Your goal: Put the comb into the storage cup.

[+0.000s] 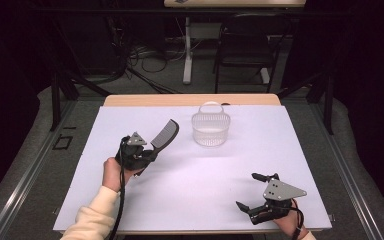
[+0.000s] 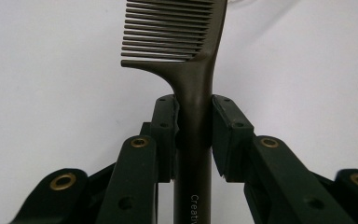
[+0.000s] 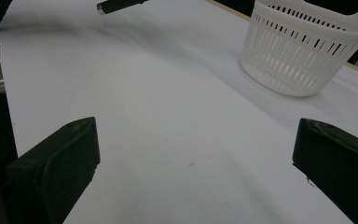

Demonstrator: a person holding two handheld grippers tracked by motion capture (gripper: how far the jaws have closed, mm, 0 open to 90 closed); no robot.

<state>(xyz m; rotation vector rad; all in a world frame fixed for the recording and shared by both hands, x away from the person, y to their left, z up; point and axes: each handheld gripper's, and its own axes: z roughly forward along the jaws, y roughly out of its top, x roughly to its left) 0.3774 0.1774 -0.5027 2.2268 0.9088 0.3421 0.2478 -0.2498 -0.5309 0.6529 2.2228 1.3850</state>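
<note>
A dark comb (image 1: pixel 164 134) (image 2: pixel 186 51) is held by its handle in my left gripper (image 1: pixel 147 156) (image 2: pixel 195 128), whose pads press on it from both sides. The toothed end points toward the white slotted basket (image 1: pixel 210 128) (image 3: pixel 303 51) standing at the table's far middle. The comb is lifted above the white table cover (image 1: pixel 190 175). At the near right, my right gripper (image 1: pixel 253 190) (image 3: pixel 191 158) rests low over the cover, jaws wide apart with nothing between them.
The table's wooden far edge (image 1: pixel 190 100) runs behind the basket. Beyond it stand a chair (image 1: pixel 245 45) and a desk leg (image 1: pixel 187 50) among floor cables. The handle's tip (image 3: pixel 116 5) of the comb pokes into the right gripper view's top.
</note>
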